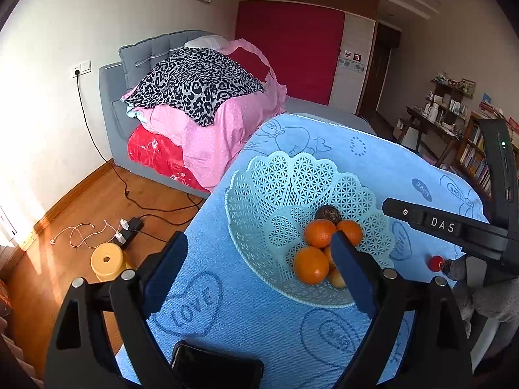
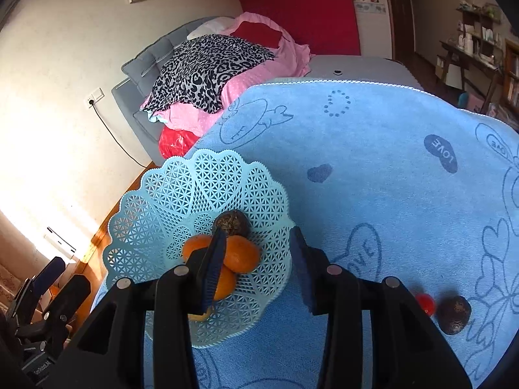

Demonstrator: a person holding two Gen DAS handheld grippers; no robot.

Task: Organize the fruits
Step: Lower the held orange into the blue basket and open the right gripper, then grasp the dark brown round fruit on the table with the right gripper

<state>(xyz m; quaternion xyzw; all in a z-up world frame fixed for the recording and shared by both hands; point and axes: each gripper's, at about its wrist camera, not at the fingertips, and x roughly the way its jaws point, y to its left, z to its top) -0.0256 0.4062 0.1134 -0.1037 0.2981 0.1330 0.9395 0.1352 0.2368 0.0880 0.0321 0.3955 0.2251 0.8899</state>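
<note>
A pale teal lattice basket (image 1: pixel 285 191) (image 2: pixel 155 201) stands on the blue towel (image 1: pixel 233 317) (image 2: pixel 373 149). It holds three oranges (image 1: pixel 310 265) (image 2: pixel 241 254), a dark wrinkled fruit (image 1: pixel 328 213) (image 2: pixel 232 223) and a yellowish fruit (image 1: pixel 337 280). My left gripper (image 1: pixel 259 238) is open just in front of the basket, its right finger over the oranges. My right gripper (image 2: pixel 258 236) is open above the basket's right rim, with nothing in it. On the towel to the right lie a small red fruit (image 1: pixel 435 262) (image 2: pixel 425 303) and another dark fruit (image 2: pixel 454 314).
A black phone (image 1: pixel 217 366) lies at the towel's near edge. The right tool's black body (image 1: pixel 447 227) reaches in from the right. A bed with piled bedding (image 1: pixel 201 97) stands behind. A yellow stool (image 1: pixel 107 261) and cables are on the floor at left.
</note>
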